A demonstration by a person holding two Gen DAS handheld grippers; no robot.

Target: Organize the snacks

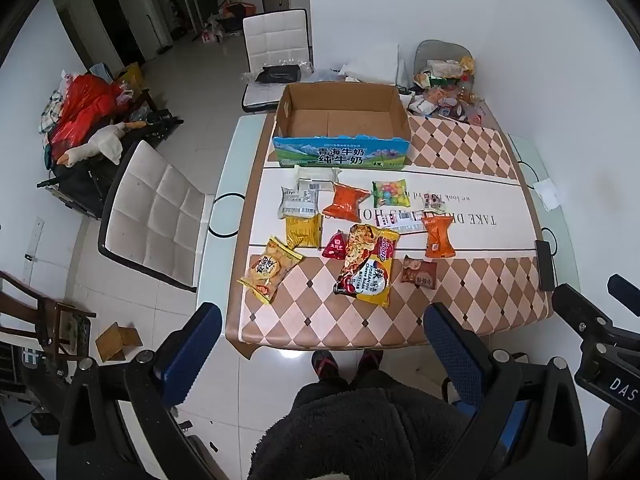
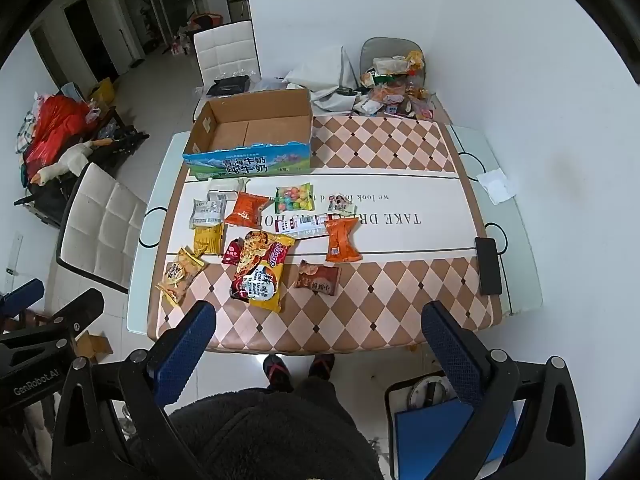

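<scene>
Snacks lie scattered across the near half of the table (image 1: 480, 152) — the big noodle packet (image 1: 366, 264) nearest you, the orange pouch (image 1: 439, 236) to its right, the candy bag (image 1: 390, 193) farther back. None is in the cardboard box (image 1: 340, 120) yet; it sits open-topped just behind them, probably so you can drop each packet straight in. You hold both tools back over the table's edge, high enough to survey the spread: left gripper (image 1: 322, 340) and right gripper (image 2: 320, 340) have jaws spread wide, grasping nothing.
</scene>
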